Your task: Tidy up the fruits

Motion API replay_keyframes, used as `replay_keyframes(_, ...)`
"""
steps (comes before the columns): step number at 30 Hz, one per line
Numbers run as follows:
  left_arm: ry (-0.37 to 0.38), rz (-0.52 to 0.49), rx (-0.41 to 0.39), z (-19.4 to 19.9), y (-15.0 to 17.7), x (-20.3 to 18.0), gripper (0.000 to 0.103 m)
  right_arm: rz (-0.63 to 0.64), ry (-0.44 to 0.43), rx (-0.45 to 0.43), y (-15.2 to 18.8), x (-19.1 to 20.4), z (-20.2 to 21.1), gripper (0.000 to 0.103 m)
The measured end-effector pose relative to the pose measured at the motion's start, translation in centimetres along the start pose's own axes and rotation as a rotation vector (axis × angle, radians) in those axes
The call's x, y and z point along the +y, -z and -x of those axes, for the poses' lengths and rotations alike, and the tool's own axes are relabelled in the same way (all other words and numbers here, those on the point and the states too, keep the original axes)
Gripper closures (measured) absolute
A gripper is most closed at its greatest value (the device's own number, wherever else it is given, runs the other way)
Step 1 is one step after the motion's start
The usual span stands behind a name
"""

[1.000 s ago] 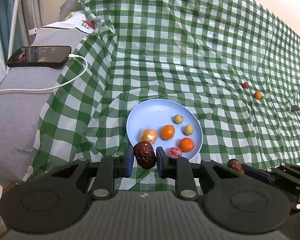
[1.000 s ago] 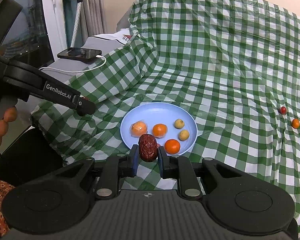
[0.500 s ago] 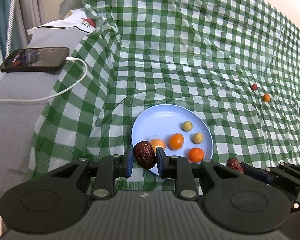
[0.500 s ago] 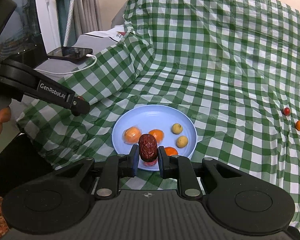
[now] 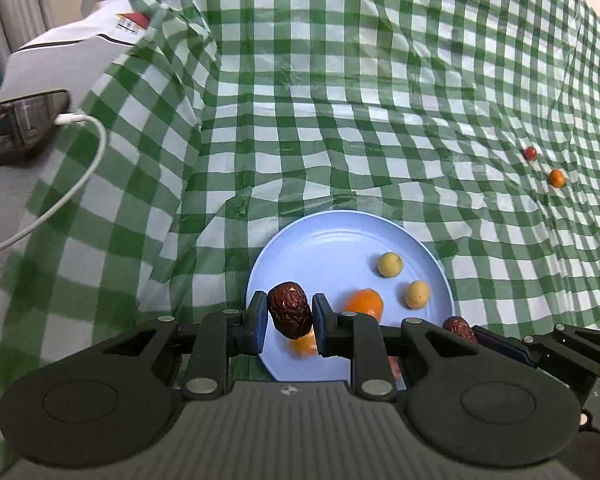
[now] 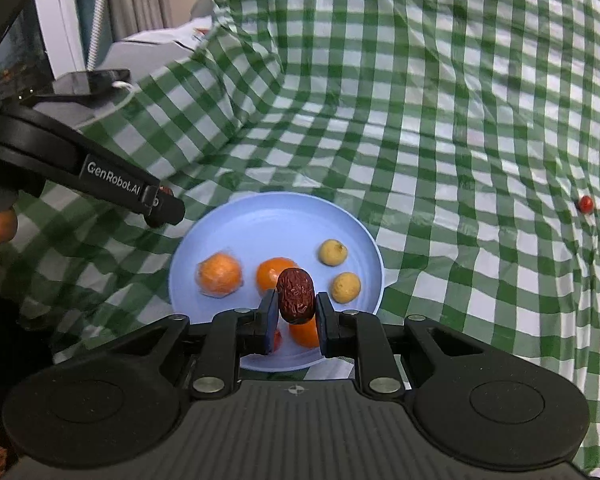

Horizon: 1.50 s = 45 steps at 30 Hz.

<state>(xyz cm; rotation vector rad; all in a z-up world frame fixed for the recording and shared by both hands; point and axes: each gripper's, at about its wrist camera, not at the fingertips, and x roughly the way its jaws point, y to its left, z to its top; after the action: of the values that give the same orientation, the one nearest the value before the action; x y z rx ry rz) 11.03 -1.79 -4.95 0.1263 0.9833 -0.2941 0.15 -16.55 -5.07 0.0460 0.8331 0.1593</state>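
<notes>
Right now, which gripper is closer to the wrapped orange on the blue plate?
Left. The left gripper, shut on a date, hangs right over the wrapped orange. The right gripper, shut on its own date, sits further along the plate.

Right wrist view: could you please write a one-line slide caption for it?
Right gripper holds a dried red date above the blue plate of small oranges and yellow fruits on green checked cloth.

Both wrist views look forward and down, close above the blue plate (image 5: pixel 340 240) (image 6: pixel 268 220); both share it and the checked cloth (image 5: pixel 340 80) (image 6: pixel 420 120).
</notes>
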Motion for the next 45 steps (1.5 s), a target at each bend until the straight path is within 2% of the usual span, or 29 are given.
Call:
replay_keyframes(10, -0.030, -0.074, 0.048, -5.3, -1.2, -0.9, 0.077, -0.007, -0.004, 0.064, -0.2, -0.6, -4.2, 0.082)
replay_keyframes(12, -0.040, -0.087, 0.049, -5.8, -1.3, -1.0, 0.073, -0.002, -0.013, 0.074, -0.2, -0.6, -4.8, 0.082)
replay_keyframes(13, -0.039, -0.093, 0.052, -6.1, -1.4, -1.0, 0.054, 0.000, -0.022, 0.076, -0.4, -0.5, -5.0, 0.082)
replay_keyframes(14, -0.037, -0.096, 0.052, -6.2, -1.5, -1.0, 0.026, -0.001, -0.029, 0.077, -0.5, -0.6, -5.2, 0.081)
replay_keyframes(16, -0.050, -0.088, 0.013, -5.6, -1.6, -0.8, 0.003, -0.003, -0.033, 0.086, -1.0, -0.6, -5.4, 0.064)
replay_keyframes(17, -0.052, -0.088, -0.011, -5.1, -1.6, -0.8, 0.000, -0.007, -0.032, 0.085, -1.3, -0.7, -5.2, 0.042)
replay_keyframes(18, -0.053, -0.096, -0.024, -4.5, -1.6, -0.8, 0.000, -0.011, -0.022, 0.081, -1.4, -0.7, -4.8, 0.032)
replay_keyframes(19, -0.050, -0.116, -0.017, -4.0, -1.6, -0.8, 0.000, -0.013, -0.003, 0.074, -1.6, -0.7, -4.3, 0.017)
replay_keyframes(20, -0.050, -0.130, -0.007, -3.4, -1.4, -0.8, 0.000, -0.015, 0.013, 0.069, -1.6, -0.7, -3.7, 0.008)
replay_keyframes(21, -0.054, -0.137, -0.002, -2.7, -1.1, -0.7, 0.000, -0.017, 0.025, 0.063, -1.5, -0.7, -3.0, 0.006)
replay_keyframes(29, -0.103, -0.080, 0.010, 3.4, 3.9, 0.0, 0.000, -0.061, -0.006, 0.111, 1.5, 1.0, 2.6, 0.003)
replay_keyframes(34, -0.107, -0.021, 0.008, 6.6, 6.9, 0.5, 0.000, -0.045, 0.014, 0.046, 2.6, 2.8, 6.4, 0.001)
replay_keyframes(45, -0.148, -0.013, -0.056, 11.0, 9.5, -0.8, 0.000, -0.019, 0.058, -0.061, 3.9, 4.1, 11.0, 0.001)
